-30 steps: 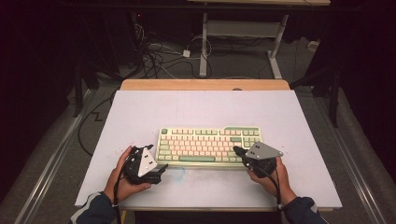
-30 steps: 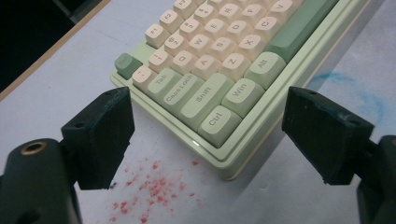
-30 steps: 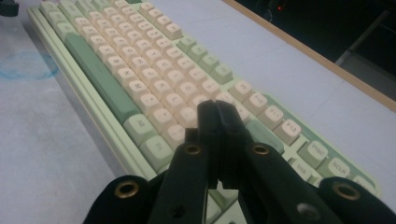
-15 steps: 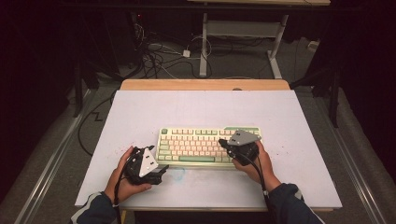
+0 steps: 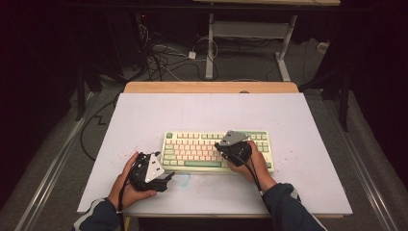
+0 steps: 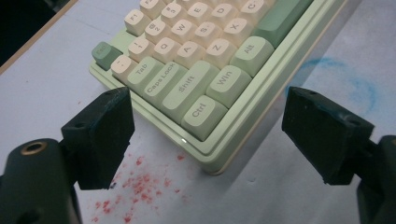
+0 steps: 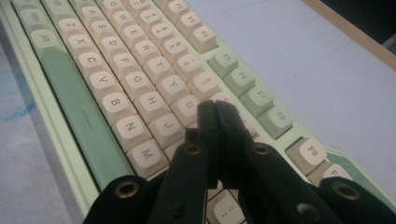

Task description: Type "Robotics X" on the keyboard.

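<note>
High view: a pale green keyboard point(image 5: 216, 150) with cream keys lies near the front of the white table point(image 5: 144, 115), the right gripper point(image 5: 233, 148) over its right half and the left gripper point(image 5: 153, 172) resting just off its left end. Left gripper view: the jaws stand spread wide, bracketing the keyboard's point(image 6: 205, 70) near left corner without touching it, above red specks point(image 6: 140, 186). Right gripper view: the jaws are pressed together, their tips low over the cream keys point(image 7: 140, 79) near U and J.

Dim room, white table point(image 5: 144, 115), grey floor point(image 5: 62, 159), tangled cables point(image 5: 161, 57)
</note>
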